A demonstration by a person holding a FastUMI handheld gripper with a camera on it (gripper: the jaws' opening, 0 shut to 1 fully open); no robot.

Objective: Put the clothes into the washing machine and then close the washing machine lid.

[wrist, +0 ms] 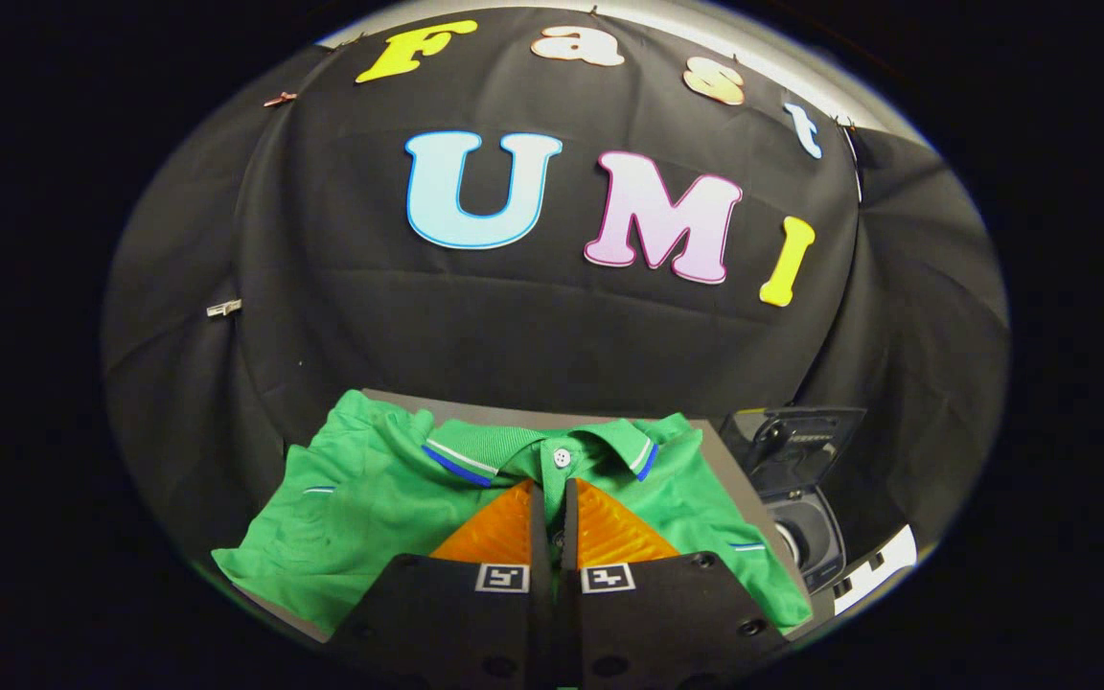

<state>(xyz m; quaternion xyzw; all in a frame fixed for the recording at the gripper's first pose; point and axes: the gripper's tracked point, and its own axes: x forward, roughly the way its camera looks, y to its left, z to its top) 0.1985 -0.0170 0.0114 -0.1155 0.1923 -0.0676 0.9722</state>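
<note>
Hovering over the green polo shirt [360,498], gripper [552,498] fingers pressed nearly together, pinching nothing evident. Needing spreading, then bunching fabric below the collar [485,450]. Carrying right toward the open washing machine [801,522].

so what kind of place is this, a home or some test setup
Probably a staged test booth, not a home: black cloth wall, a green shirt on a small table, and a small washer, lid up, beside it. The gripper is nearly shut over the shirt's placket.

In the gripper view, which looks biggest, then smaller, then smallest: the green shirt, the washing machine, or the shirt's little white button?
1. Green shirt, spread on the table, looks largest.
2. Washing machine, lid up, beside the shirt; it sits off to the side, so its true size is unsure.
3. White button, just beyond the nearly closed gripper.
</note>
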